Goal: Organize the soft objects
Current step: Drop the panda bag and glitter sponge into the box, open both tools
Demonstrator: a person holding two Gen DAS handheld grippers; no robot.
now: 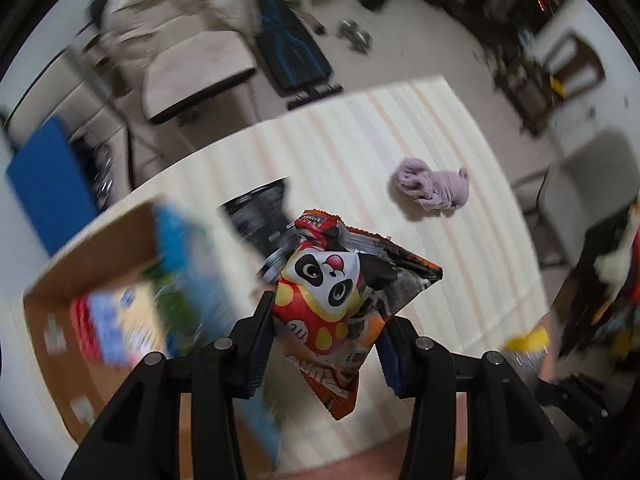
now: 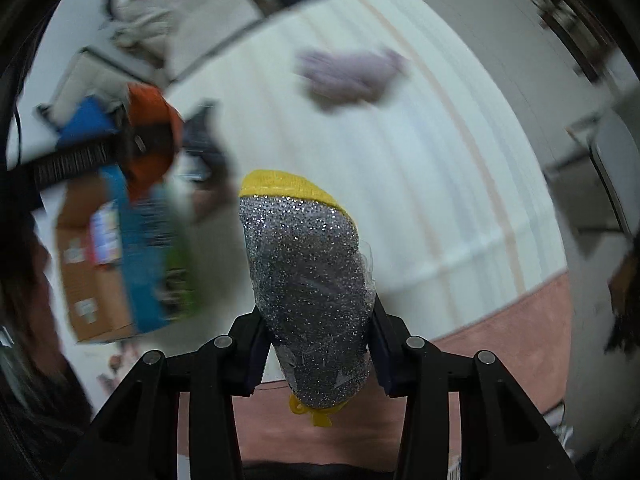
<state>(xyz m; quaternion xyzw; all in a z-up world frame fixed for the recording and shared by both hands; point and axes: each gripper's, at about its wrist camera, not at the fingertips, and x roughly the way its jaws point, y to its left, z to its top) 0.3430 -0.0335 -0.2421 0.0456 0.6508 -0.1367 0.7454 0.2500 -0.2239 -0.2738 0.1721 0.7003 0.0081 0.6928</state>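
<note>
Both hands full, cardboard box off to the left

The left gripper (image 1: 326, 340) is clamped on a panda snack bag (image 1: 340, 300), which sticks up and forward out of the jaws, long axis roughly along the fingers. The cardboard box (image 1: 96, 264) sits just left of that bag and already has colourful packets in it, though it's blurry. The right gripper (image 2: 318, 344) is squeezing a glittery silver sponge with a yellow edge (image 2: 308, 276), also pointing straight out along the fingers. Seen from that side, the box (image 2: 100, 276) is well off to the left, so I'd guess the left hand is nearer and drops first. A purple cloth (image 1: 434, 186) lies loose on the striped table (image 1: 360, 148), far from the box and beyond both grippers.
</note>
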